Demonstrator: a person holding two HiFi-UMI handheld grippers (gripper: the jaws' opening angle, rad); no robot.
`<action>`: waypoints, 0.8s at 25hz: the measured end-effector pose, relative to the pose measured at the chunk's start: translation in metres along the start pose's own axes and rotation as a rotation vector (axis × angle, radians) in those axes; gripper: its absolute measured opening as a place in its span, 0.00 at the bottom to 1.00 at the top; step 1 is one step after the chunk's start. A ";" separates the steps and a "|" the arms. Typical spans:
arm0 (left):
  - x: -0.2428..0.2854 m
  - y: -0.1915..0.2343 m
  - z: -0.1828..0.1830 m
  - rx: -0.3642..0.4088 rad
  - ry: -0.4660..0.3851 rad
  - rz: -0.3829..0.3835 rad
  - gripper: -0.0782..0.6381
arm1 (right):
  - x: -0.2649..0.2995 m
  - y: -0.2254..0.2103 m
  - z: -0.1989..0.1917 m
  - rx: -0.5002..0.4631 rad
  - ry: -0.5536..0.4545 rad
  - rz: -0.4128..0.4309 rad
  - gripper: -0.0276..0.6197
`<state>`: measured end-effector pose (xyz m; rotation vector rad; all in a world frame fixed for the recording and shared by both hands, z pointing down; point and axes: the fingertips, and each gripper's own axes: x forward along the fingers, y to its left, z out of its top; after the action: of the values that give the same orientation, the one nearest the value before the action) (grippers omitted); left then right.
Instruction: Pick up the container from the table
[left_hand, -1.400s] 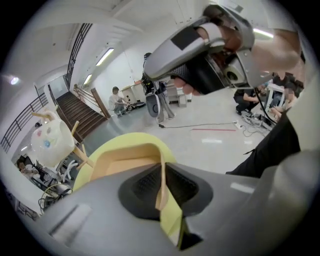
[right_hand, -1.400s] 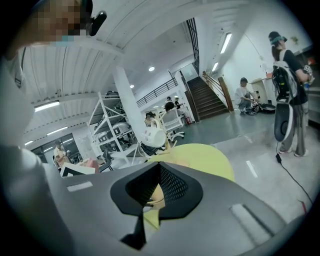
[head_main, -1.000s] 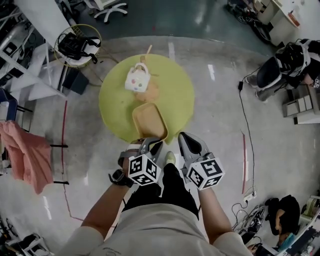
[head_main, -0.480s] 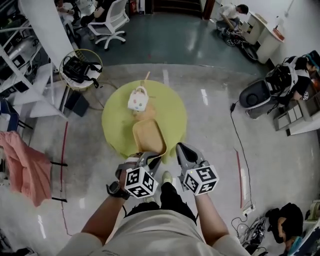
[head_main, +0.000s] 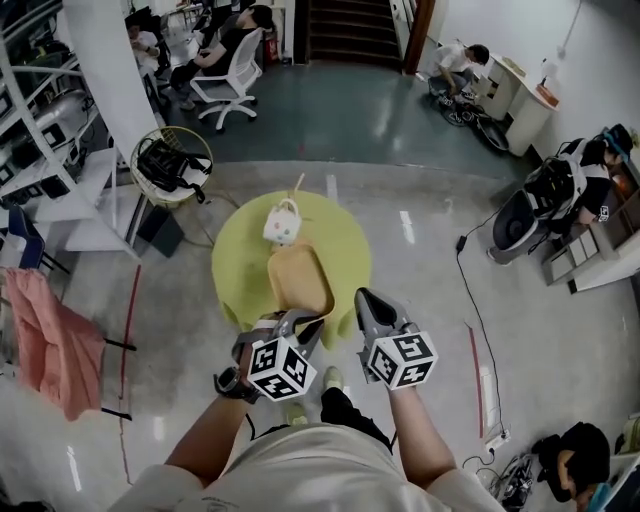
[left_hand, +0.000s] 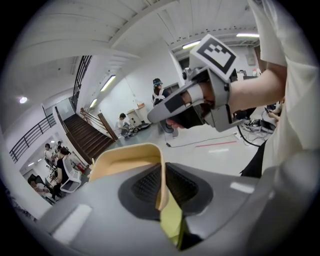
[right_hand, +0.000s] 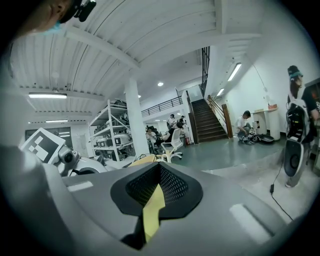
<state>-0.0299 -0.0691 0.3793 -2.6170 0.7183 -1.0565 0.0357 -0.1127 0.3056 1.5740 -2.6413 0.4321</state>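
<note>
Left gripper (head_main: 302, 322) is seen clamped on the near rim of the tan container (head_main: 296, 278), so the grasp is judged done. Whether the container is lifted clear of the round yellow-green table (head_main: 238, 262) cannot be told. Right gripper (head_main: 373, 308) is held closed on nothing, just beside the table's near edge.

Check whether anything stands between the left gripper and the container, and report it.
Nothing does. The left gripper is shut on the near rim of the tan container. The white bag on the yellow table stands past the container's far end, clear of the grip. The right gripper is shut, holding nothing.
</note>
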 end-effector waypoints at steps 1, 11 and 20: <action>-0.002 0.002 0.002 0.004 -0.004 0.004 0.15 | 0.000 0.001 0.003 -0.003 -0.004 0.001 0.06; -0.014 0.003 0.005 0.017 -0.006 0.014 0.15 | 0.004 0.009 0.008 -0.026 -0.002 0.001 0.06; -0.014 0.002 0.007 0.029 -0.010 0.009 0.15 | 0.004 0.008 0.006 -0.037 0.000 -0.006 0.06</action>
<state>-0.0343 -0.0636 0.3658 -2.5899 0.7068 -1.0433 0.0270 -0.1143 0.2985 1.5706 -2.6279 0.3807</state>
